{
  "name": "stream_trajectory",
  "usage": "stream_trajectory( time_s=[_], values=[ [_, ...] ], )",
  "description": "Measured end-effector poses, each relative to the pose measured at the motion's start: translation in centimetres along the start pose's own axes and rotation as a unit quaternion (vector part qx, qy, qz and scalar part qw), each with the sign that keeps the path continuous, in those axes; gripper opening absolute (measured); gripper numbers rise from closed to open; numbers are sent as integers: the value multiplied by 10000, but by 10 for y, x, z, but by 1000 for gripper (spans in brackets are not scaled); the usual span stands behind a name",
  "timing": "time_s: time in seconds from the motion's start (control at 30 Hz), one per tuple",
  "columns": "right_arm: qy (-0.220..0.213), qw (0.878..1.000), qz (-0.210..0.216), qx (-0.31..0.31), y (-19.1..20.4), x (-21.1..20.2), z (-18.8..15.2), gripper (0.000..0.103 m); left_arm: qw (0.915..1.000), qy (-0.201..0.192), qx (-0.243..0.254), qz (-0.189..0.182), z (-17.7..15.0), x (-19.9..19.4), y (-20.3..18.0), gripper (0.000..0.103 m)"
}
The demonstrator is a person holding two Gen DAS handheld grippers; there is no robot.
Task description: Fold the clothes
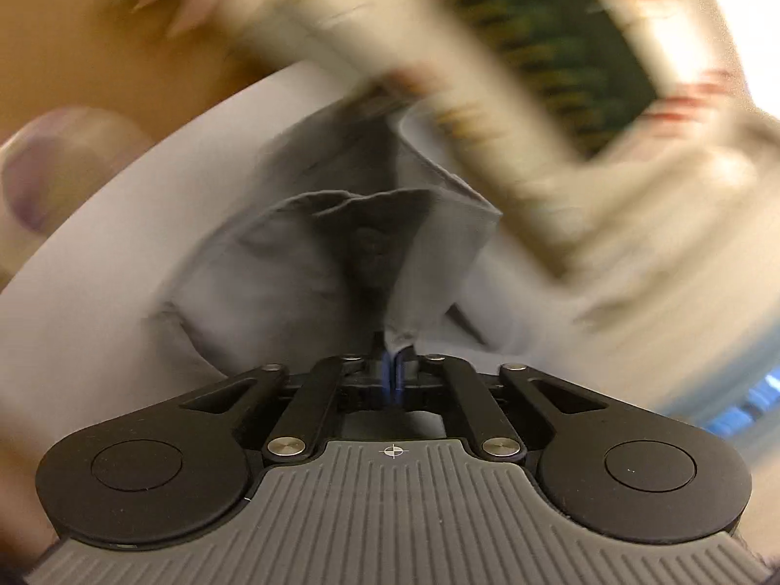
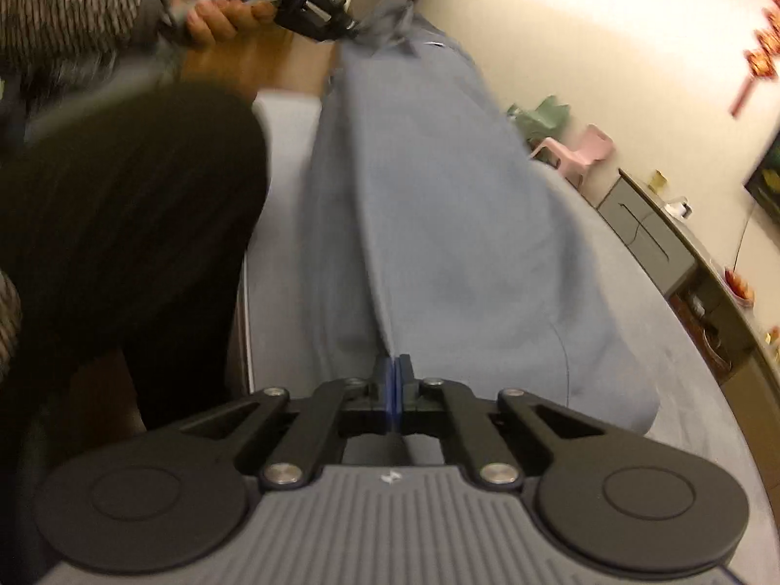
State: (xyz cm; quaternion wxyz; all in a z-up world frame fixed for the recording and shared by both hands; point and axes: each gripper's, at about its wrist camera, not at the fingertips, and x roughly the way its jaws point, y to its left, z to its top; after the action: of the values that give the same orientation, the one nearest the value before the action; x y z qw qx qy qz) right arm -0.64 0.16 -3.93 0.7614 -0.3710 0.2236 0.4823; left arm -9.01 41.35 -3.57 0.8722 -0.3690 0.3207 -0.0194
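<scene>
A grey-blue garment (image 2: 438,224) is stretched between both grippers above a grey padded surface (image 2: 682,370). My right gripper (image 2: 394,370) is shut on its near edge. My left gripper (image 2: 353,29) shows in the right wrist view at the top, held in a hand, shut on the garment's far end. In the left wrist view the left gripper (image 1: 396,360) is shut on a fold of the same garment (image 1: 302,253), which hangs bunched below it. That view is blurred by motion.
The person's dark-clothed leg (image 2: 136,224) stands at the left of the surface. A pink child's chair (image 2: 580,146) and a grey cabinet (image 2: 653,239) stand by the right wall. Wooden floor (image 1: 97,48) lies beyond the surface.
</scene>
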Motion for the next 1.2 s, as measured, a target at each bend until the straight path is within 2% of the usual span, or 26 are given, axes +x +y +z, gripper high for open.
stream_trajectory(
  time_s=[0.03,0.1,0.13,0.17,0.2,0.23,0.27,0.33,0.4,0.5,0.53,0.6,0.67,0.7,0.73,0.8,0.83,0.9,0.93,1.0,1.07,1.17,1.2],
  values=[
    [147,9999,-12,12,1,12,-3,6,9998,21,-109,146,-7,2,6,0],
    [205,9998,14,88,4,15,-5,14,9996,-45,-166,216,-14,1,5,17],
    [205,9997,32,132,5,13,-6,16,9995,-113,-174,231,-14,-1,2,35],
    [150,9997,92,186,5,9,-6,23,9994,-181,-183,246,-15,-2,-1,48],
    [61,9995,176,246,4,3,-6,39,9992,-243,-181,268,-14,-2,-4,53],
    [11,9993,226,302,4,-1,-6,47,9990,-261,-137,322,-12,2,-8,62],
    [-16,9990,256,355,3,-3,-8,52,9990,-200,-89,393,-9,9,-11,69],
    [50,9991,217,365,3,1,-9,54,9986,-80,12,519,-5,24,-19,70],
    [115,9993,153,312,8,8,-7,57,9985,28,144,527,-10,35,-29,63],
    [205,9997,-43,120,11,23,-1,52,9979,216,300,525,-16,44,-33,0],
    [238,9996,-42,155,10,26,3,47,9980,223,273,525,-16,45,-30,0],
    [365,9989,7,284,5,35,11,11,9981,230,217,527,-15,48,-23,0],
    [513,9980,-290,244,-5,52,19,5,9988,117,212,431,-2,56,-24,0],
    [508,9967,-591,207,-8,59,25,4,9991,-61,285,319,7,58,-28,0],
    [472,9941,-967,166,-10,65,31,4,9990,-254,341,168,16,59,-32,0],
    [377,9864,-1603,31,-10,73,44,4,9961,-693,235,-484,26,46,-31,0],
    [351,9864,-1600,-147,-3,68,47,4,9942,-761,206,-733,23,38,-26,0],
    [415,9891,-1297,-552,15,56,49,8,9949,-506,260,-838,7,30,-8,0],
    [510,9901,-1085,-736,23,52,45,11,9971,-232,243,-686,-4,30,3,0],
    [418,9933,-797,-729,28,47,45,25,9985,66,145,-524,-21,31,19,0],
    [215,9967,-550,-551,28,41,50,31,9988,53,77,-476,-32,27,24,0],
    [-244,9994,-204,94,11,35,77,43,9987,-62,-52,-502,-35,25,27,0],
    [-258,9994,-165,135,8,40,83,47,9988,-68,-67,-483,-34,26,28,0]
  ],
)
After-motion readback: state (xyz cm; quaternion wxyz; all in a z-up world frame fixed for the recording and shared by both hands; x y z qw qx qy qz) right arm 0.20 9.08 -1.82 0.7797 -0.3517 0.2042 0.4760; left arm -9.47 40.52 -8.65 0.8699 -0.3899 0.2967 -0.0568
